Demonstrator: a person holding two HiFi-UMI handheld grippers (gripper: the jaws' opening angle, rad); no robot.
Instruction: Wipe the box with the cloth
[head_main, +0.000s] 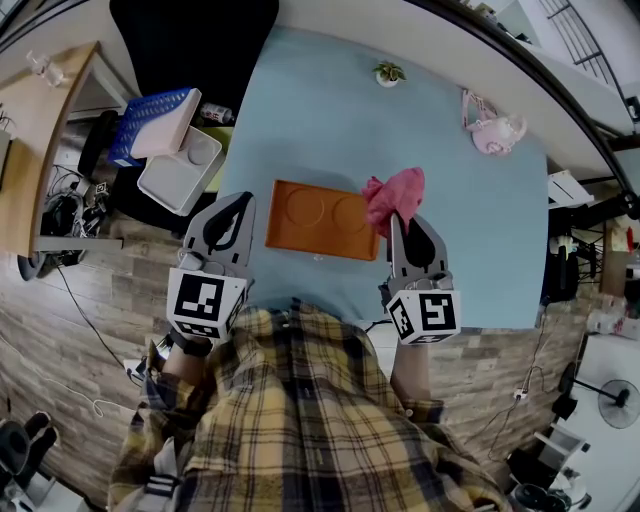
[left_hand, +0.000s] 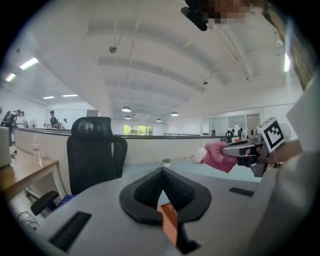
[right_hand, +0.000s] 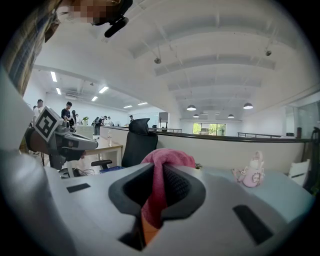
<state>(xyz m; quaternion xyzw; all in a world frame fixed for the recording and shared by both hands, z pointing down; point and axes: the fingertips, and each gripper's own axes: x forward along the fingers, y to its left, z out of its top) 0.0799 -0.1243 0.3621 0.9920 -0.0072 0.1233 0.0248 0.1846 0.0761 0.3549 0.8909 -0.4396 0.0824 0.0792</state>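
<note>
Just past the plaid shirt (head_main: 300, 420), the right gripper (head_main: 399, 225) clenches the pink cloth (head_main: 397, 190) over the right end of the orange box (head_main: 315, 220) near the blue table's (head_main: 320, 110) front edge, while the left gripper (head_main: 240, 205), clamped shut on nothing, sits beside the box's left end, with open tabletop beyond.

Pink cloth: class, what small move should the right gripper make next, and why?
Probably draw the right gripper leftward, dragging the pink cloth across the orange box. Its jaws are shut on the cloth, which sits at the box's right end, and most of the box's top is uncovered.
</note>
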